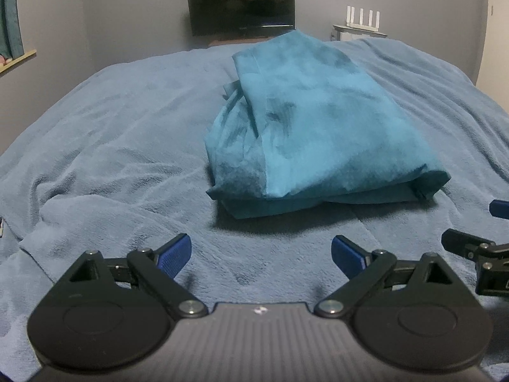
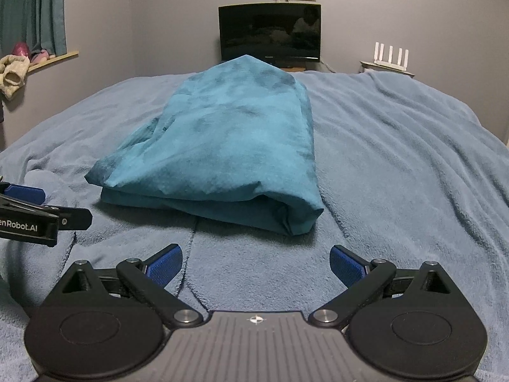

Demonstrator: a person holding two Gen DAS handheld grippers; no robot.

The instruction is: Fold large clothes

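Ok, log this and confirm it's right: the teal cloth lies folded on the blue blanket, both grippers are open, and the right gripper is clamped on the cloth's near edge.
Not right. In the right wrist view the right gripper is clamped on nothing: its jaws stand open over bare blue blanket, short of the folded teal cloth. The rest holds; the left gripper is open too.

The only legible writing is white lettering, "enRobot.AI", cut off at the picture's left edge in the right wrist view. It stands on the black side body of the left hand-held gripper (image 2: 47, 203), which hangs above the blue fleece-covered bed (image 2: 397, 165).
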